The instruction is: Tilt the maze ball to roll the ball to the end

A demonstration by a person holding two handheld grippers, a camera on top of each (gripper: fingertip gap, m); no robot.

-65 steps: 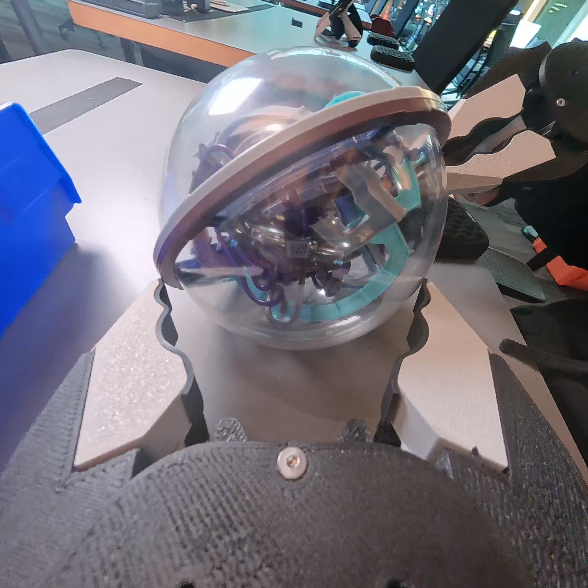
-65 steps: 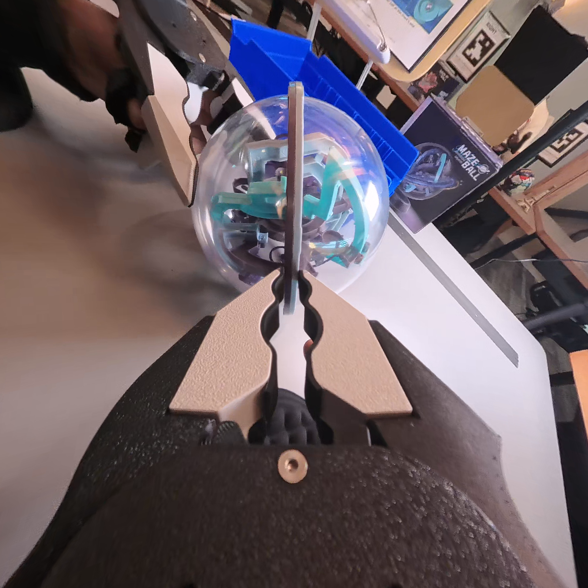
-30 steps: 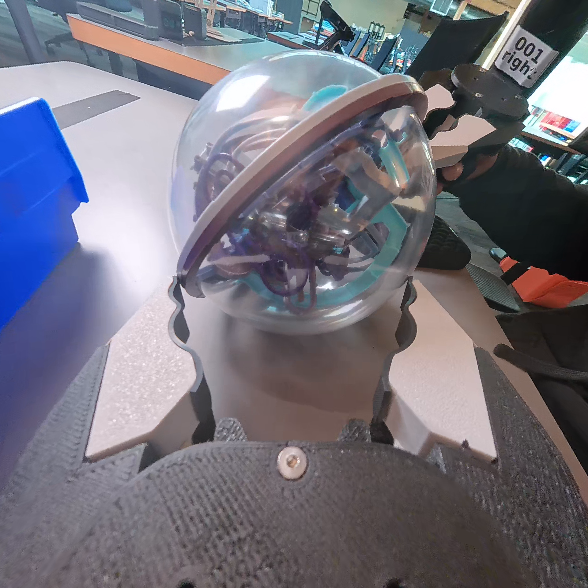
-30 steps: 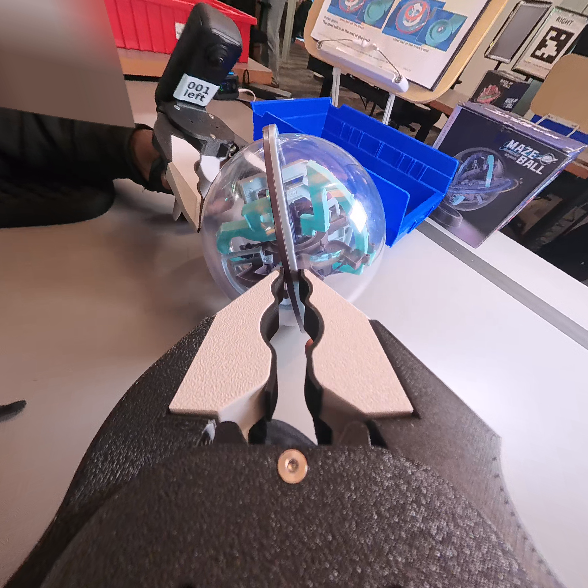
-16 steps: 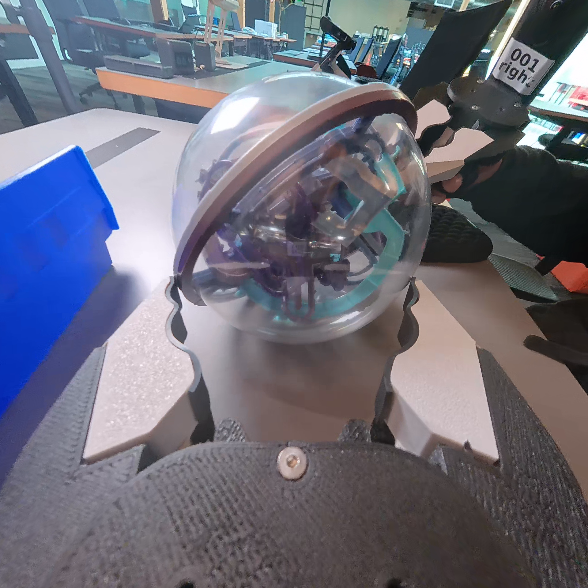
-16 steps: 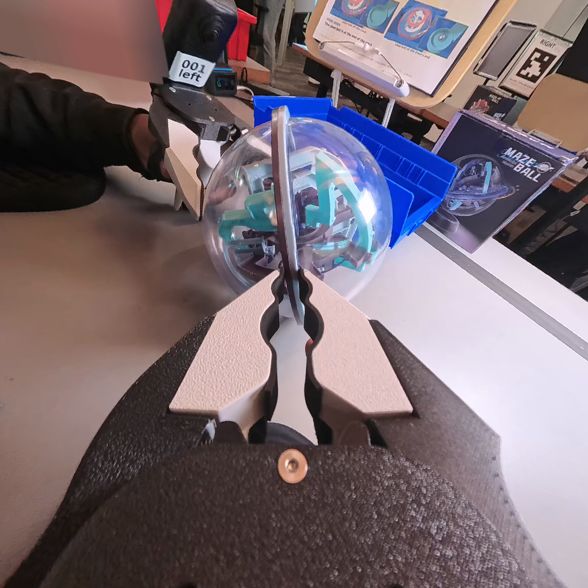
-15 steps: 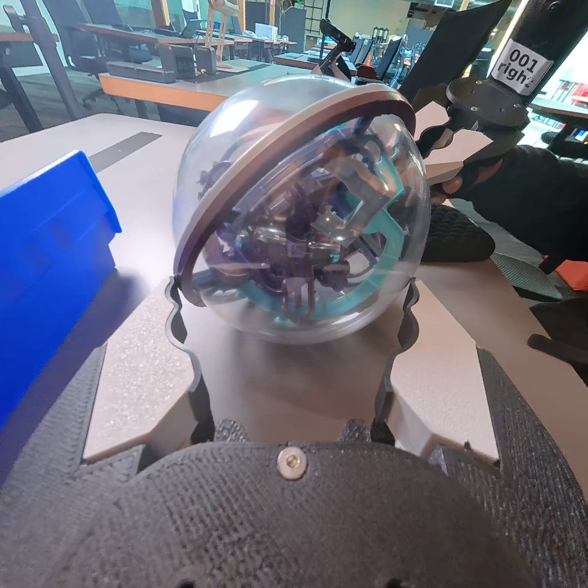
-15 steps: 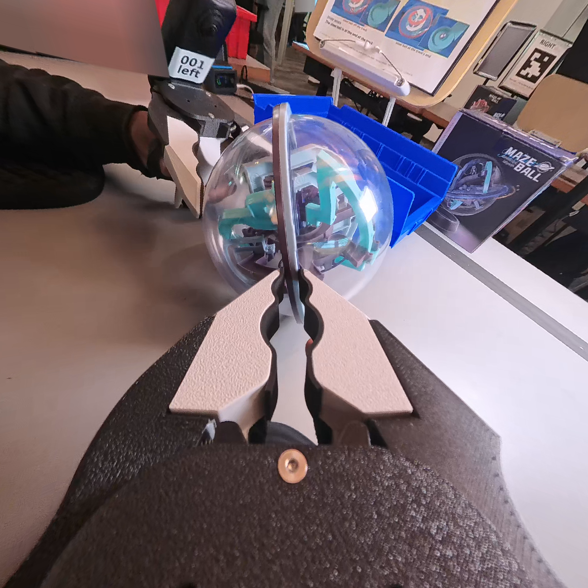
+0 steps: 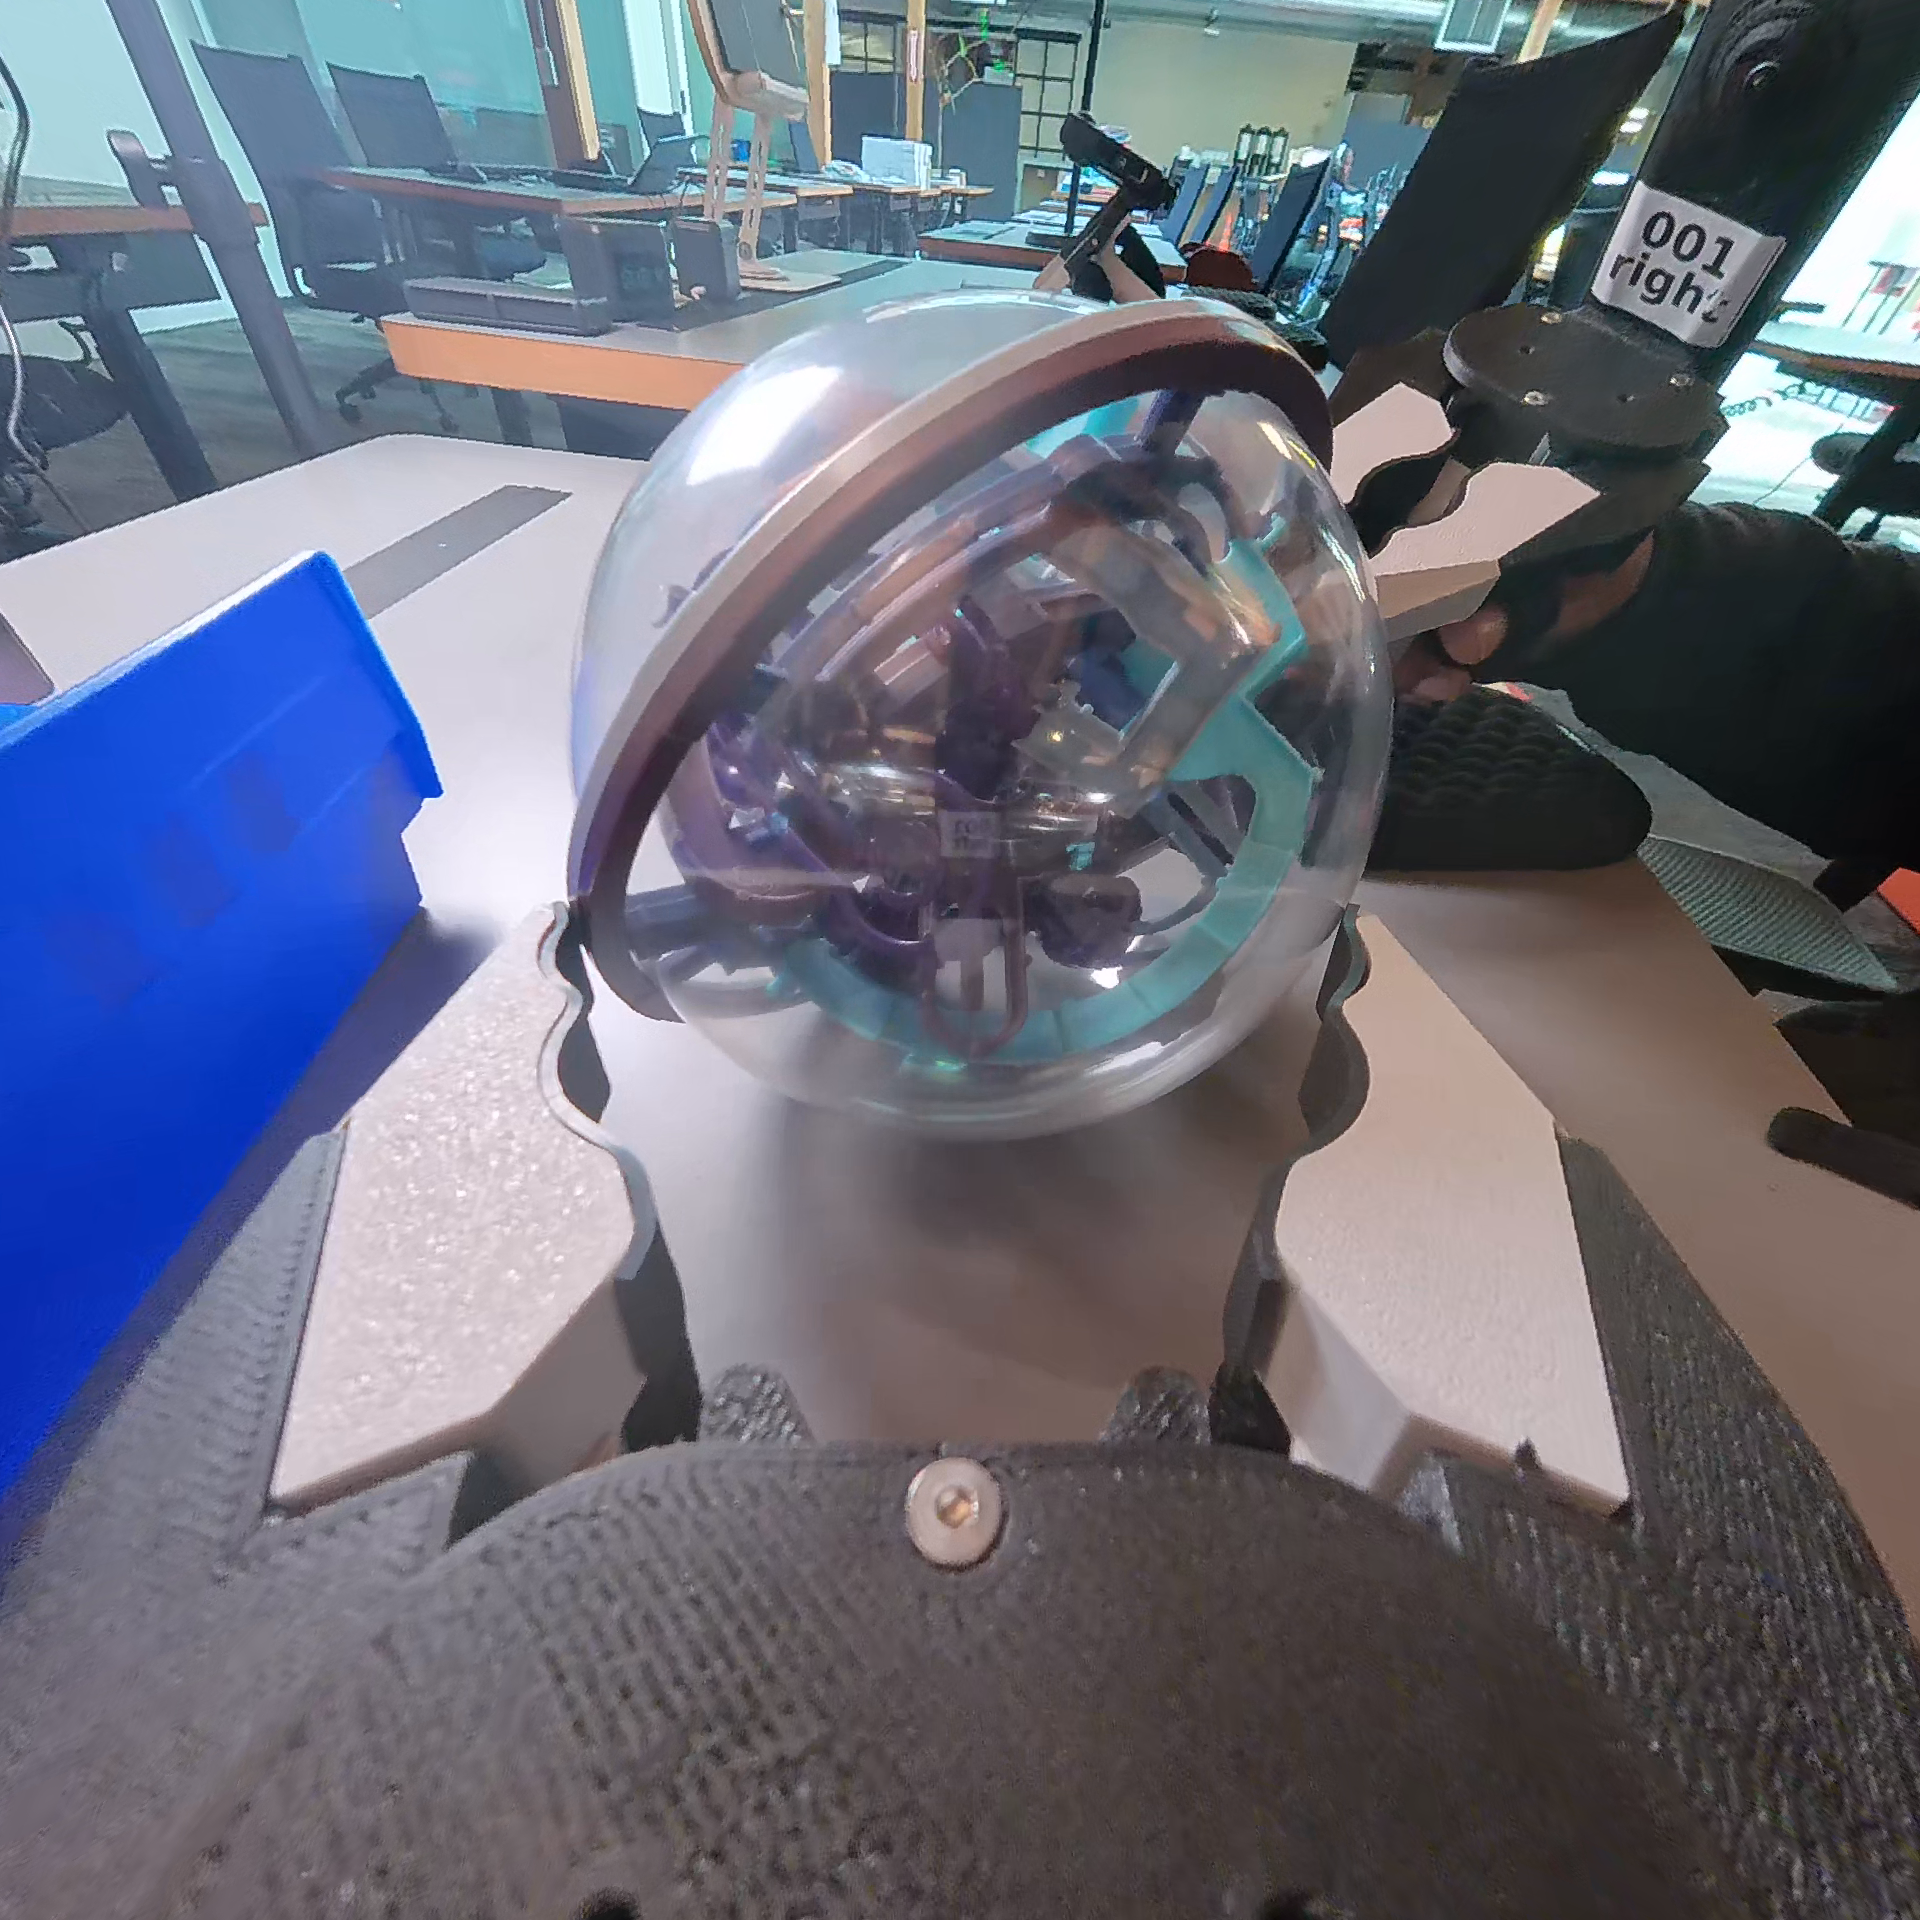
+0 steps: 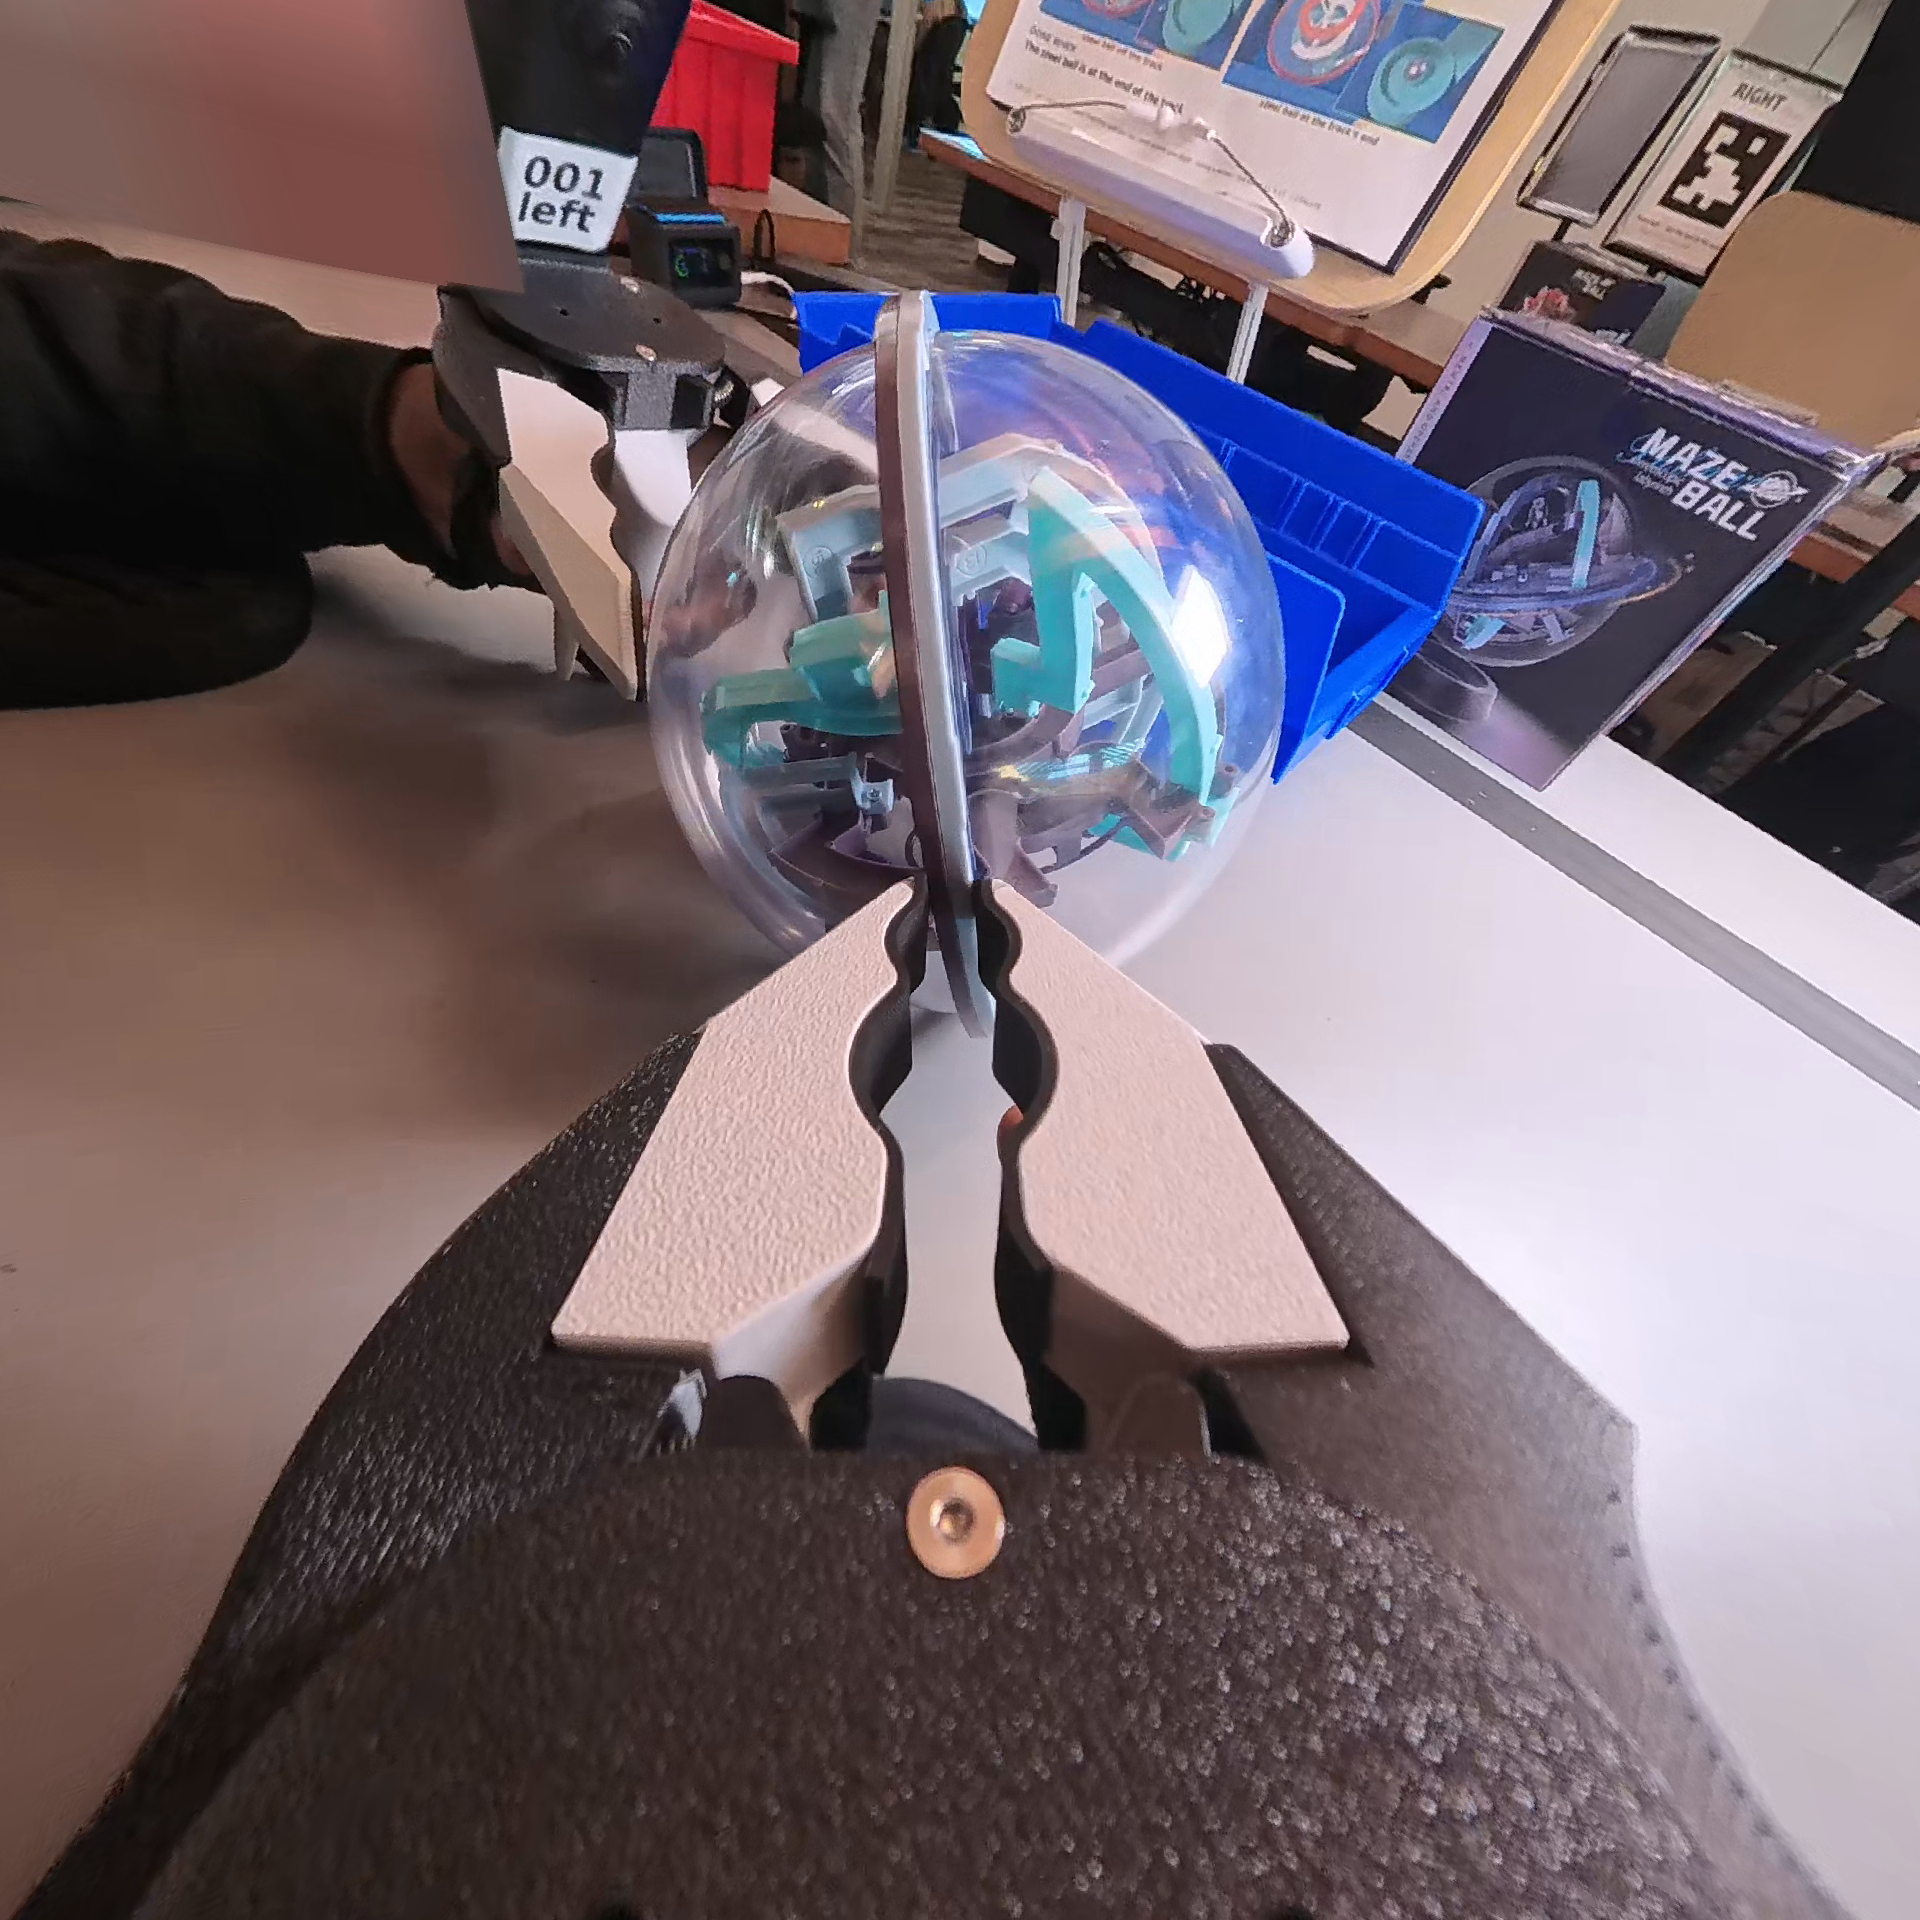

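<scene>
item: maze ball (image 9: 982,717), on tabletop (image 10: 312,987). ring (image 10: 940,727) clamped edge-on by r. gripper (image 10: 951,909) jaws; sphere cradled betw. wide-spread l. gripper (image 9: 956,935) jaws, both tips at its sides.

White labels on both hand-held grippers (image 9: 1681,272) (image 10: 562,197), printed box (image 10: 1621,582), instruction board (image 10: 1247,62), marker sign (image 10: 1735,156)

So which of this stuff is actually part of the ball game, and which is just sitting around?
In use:
- maze ball
- right gripper, clamped on its grey ring
- left gripper, spread around the ball

Lying about:
- blue bin
- printed box
- clipboard stand
</scene>
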